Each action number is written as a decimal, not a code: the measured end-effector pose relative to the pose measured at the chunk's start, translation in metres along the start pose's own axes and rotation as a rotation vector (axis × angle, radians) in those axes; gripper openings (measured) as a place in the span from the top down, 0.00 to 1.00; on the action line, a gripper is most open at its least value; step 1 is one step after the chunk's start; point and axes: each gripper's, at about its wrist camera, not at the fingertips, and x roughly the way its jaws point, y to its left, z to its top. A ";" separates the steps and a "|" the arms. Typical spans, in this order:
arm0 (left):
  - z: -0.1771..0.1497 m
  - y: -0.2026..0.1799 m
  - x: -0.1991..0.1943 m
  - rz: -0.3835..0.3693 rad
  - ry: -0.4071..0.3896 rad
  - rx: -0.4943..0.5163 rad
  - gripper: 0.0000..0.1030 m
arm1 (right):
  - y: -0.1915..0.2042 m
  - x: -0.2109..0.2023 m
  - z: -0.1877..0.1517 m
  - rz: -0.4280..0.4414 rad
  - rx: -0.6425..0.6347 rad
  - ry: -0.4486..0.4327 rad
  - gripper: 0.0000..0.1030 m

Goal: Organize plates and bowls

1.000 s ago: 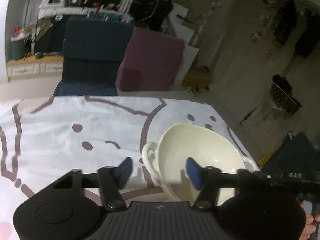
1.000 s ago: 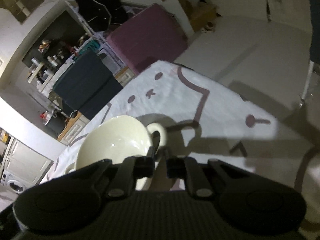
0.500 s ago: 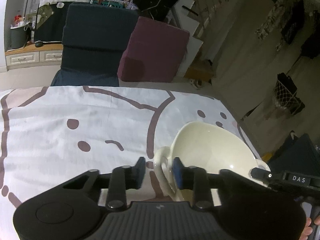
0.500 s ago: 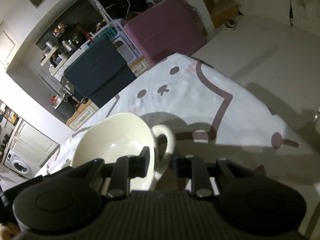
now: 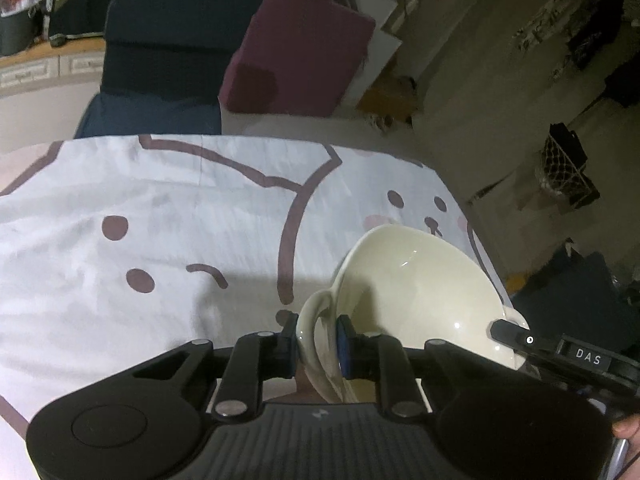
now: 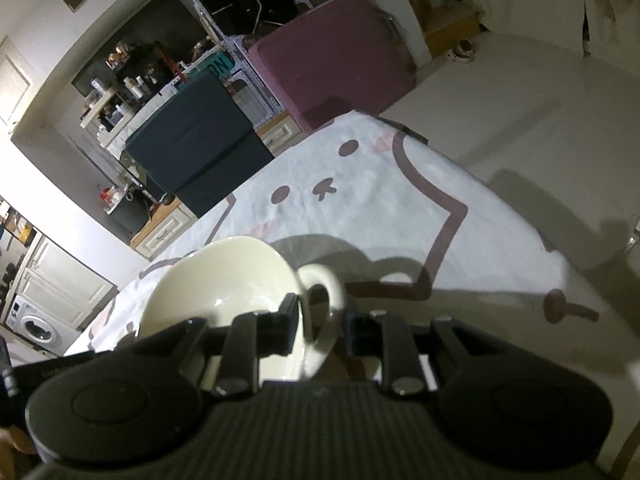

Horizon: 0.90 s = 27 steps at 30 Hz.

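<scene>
A cream two-handled bowl [image 5: 420,288] sits on the white cartoon-print tablecloth [image 5: 160,220] near the table's right edge. My left gripper [image 5: 317,338] straddles the bowl's left handle [image 5: 316,316]. Its jaws are closing, one finger outside the loop and the blue pad inside the rim, both against the ceramic. In the right wrist view the same bowl [image 6: 224,280] shows its other handle [image 6: 334,284] between the fingers of my right gripper [image 6: 323,322], which lie against it. One of the right gripper's fingertips [image 5: 516,336] shows at the bowl's far rim.
Beyond the table's far edge stand a dark blue chair [image 5: 168,40] and a maroon upholstered block [image 5: 304,52]. The floor drops away right of the table, with a black wire basket [image 5: 568,172] there. Shelves and a washing machine [image 6: 36,328] line the wall.
My left gripper slid right from over the bowl's inside onto its left handle and its fingers narrowed. The right gripper's fingers spread from nearly shut and came round the other handle.
</scene>
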 end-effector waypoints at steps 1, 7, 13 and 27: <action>0.001 0.001 0.001 -0.008 0.011 -0.002 0.80 | 0.000 0.000 0.001 -0.001 0.000 0.007 0.73; 0.005 0.005 0.002 -0.027 0.041 -0.003 0.81 | -0.004 0.004 0.015 0.027 0.004 0.086 0.73; 0.003 0.002 0.001 -0.020 0.021 0.007 0.81 | 0.001 0.007 0.019 0.015 -0.029 0.115 0.74; -0.003 -0.007 -0.026 0.011 -0.032 0.033 0.80 | 0.021 -0.006 0.015 -0.007 -0.172 0.108 0.74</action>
